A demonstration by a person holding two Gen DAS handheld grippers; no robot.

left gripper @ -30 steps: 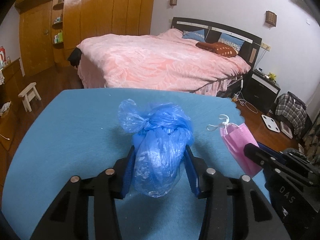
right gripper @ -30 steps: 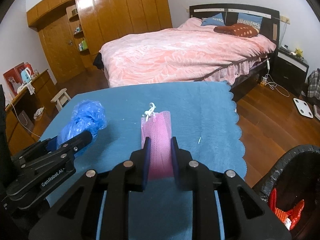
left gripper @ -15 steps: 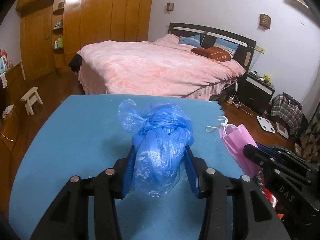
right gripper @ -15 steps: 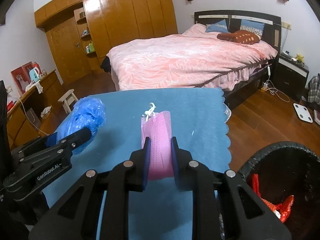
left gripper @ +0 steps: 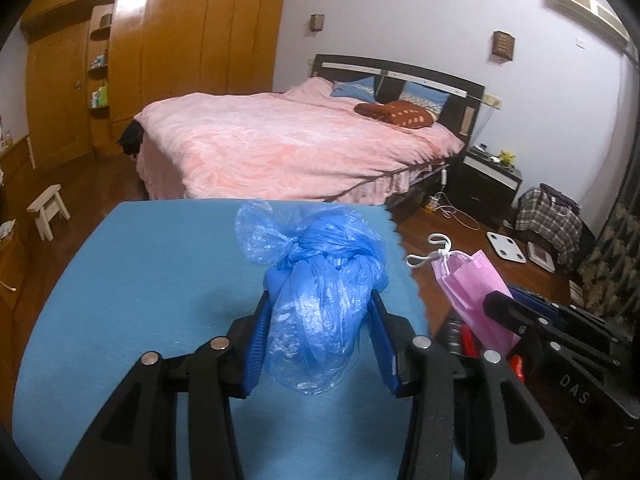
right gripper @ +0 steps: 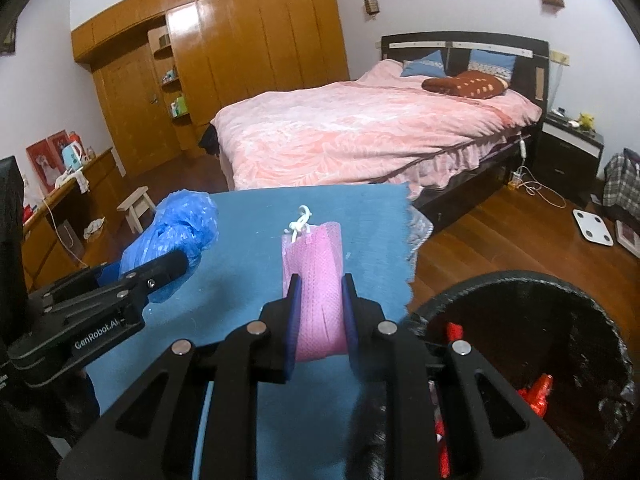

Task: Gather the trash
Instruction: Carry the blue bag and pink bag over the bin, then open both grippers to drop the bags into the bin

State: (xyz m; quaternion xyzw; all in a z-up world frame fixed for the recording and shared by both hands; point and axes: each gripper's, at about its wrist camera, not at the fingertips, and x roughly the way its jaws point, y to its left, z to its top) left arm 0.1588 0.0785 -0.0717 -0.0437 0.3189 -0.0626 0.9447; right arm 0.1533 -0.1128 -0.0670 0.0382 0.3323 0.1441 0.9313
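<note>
Trash is in both my tools at once: the left tool point(left gripper: 318, 332) has its blue pads pressed into the sides of a knotted blue bag point(left gripper: 320, 280), and the right tool point(right gripper: 319, 312) is closed narrowly on a folded pink mask point(right gripper: 314, 276), ear loops knotted at its top. I judge both are held clear of the table point(left gripper: 160, 280) so they can go to the bin point(right gripper: 560, 292) in one trip.

The bag bulges out above and below the left pads, knot pointing away from me, over the table's right half. The mask stands upright between the right pads, over the table's right edge. The bin sits on the floor just off that edge, lined in black with red wrappers point(right gripper: 536, 394) inside, below and to the right of the mask. The mask looks closest to dropping; the bag must cross further right.
</note>
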